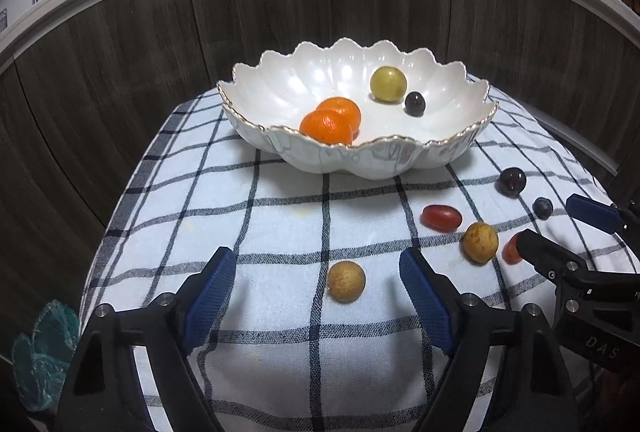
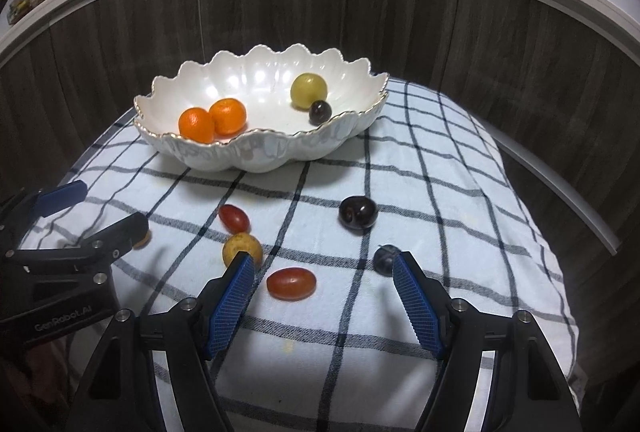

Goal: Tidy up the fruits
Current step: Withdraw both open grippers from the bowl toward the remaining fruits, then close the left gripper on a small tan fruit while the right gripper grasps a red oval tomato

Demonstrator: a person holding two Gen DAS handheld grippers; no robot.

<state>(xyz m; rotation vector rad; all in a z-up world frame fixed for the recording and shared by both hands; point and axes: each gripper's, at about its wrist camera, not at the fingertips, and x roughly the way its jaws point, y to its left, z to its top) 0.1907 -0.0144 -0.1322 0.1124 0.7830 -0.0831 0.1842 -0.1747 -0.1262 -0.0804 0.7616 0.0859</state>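
White scalloped bowl (image 1: 400,162) holding four fruits, six on cloth

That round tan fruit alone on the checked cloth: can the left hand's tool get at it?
Probably yes. The round tan fruit lies untouched between the left gripper's open jaws, with bare cloth around it.

We see a glossy, pearly ceramic bowl (image 1: 360,160) with a gilt scalloped rim at frame center, resting on a coarse woven checked cloth (image 1: 280,232). Behind it, matt wood-grain cabinet fronts (image 1: 260,12). At lower frame, the left hand-held gripper (image 1: 318,296) shows matt black plastic, ribbed blue rubbery pads (image 1: 212,300) and bright metal screws.
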